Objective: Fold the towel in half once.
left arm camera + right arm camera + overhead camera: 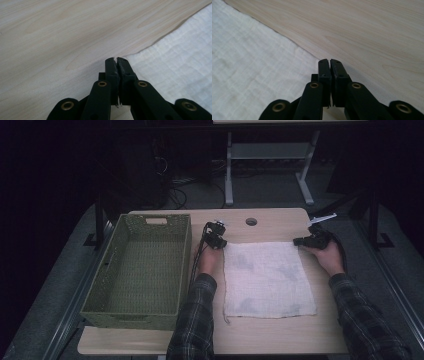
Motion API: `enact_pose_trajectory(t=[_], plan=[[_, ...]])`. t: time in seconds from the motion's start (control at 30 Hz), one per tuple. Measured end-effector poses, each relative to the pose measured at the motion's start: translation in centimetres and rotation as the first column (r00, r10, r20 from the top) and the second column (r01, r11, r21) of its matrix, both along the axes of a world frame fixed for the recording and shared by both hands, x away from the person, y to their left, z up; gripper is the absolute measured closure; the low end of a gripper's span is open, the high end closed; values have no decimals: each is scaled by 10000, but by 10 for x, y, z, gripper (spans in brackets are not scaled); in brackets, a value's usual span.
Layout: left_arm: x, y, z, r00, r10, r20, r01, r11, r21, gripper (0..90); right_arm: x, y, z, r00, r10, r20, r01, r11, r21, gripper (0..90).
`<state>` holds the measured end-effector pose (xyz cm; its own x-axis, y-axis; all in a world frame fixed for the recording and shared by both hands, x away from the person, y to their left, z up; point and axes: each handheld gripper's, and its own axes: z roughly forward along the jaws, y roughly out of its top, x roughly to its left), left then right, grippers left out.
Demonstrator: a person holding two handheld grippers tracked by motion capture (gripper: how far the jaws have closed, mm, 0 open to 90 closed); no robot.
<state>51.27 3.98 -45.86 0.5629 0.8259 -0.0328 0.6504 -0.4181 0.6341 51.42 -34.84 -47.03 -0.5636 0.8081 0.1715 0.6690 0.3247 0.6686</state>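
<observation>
Tools, left (pixel 116 59) and right (pixel 329 60), pinch white cloth's (pixel 267 277) far corners.

White cloth (pixel 267 277) w/ faint grid (grey blotches), olive woven basket (pixel 137 270), plaid sleeves (pixel 192 322).

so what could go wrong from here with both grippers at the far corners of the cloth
Both the left gripper and the right gripper are shut right at the corners of the white cloth, so the thin hold might slip when lifted. Uneven pulling could skew the cloth. The left forearm sits close to the green basket and may nudge it.
</observation>
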Motion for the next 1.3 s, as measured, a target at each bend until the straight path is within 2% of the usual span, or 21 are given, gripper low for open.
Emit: enact_pose_trajectory(t=[0.2, 0.27, 0.37, 0.47, 0.57, 0.73, 0.83, 1.0, 1.2, 1.3], plan=[[-6, 4, 12, 9997, 135, 221, -130, 9996, -250, 877, -5, -4, 9, 9998, -21, 200, 16, 9997, 246, 874], [-13, 6, 21, 9988, 135, 463, -120, 9994, -322, 877, -11, -4, 18, 9992, 66, 405, -81, 9993, 370, 873], [-19, 8, 27, 9980, 150, 612, -119, 9986, -512, 877, -17, -4, 26, 9980, 119, 627, -143, 9992, 374, 873], [-23, 9, 30, 9978, 159, 637, -118, 9978, -649, 878, -22, -3, 31, 9975, 147, 694, -180, 9987, 483, 872], [-33, 13, 35, 9970, 244, 732, -179, 9958, -893, 878, -29, -1, 35, 9959, 244, 875, -284, 9986, 444, 871], [-43, 16, 39, 9961, 276, 838, -211, 9967, -778, 877, -38, -1, 39, 9932, 325, 1116, -380, 9981, 480, 871], [-54, 17, 43, 9949, 208, 991, -148, 9980, -610, 877, -47, -5, 40, 9931, 222, 1150, -309, 9968, 737, 872], [-66, 17, 46, 9945, 178, 1028, -108, 9976, -679, 877, -58, -6, 41, 9914, 307, 1272, -399, 9967, 703, 872], [-88, 15, 47, 9929, 18, 1189, 40, 9988, -490, 877, -79, -7, 37, 9883, 418, 1464, -509, 9970, 589, 872], [-96, 16, 47, 9922, 18, 1247, 57, 9982, -595, 878, -88, -7, 35, 9878, 477, 1479, -564, 9969, 552, 873]])
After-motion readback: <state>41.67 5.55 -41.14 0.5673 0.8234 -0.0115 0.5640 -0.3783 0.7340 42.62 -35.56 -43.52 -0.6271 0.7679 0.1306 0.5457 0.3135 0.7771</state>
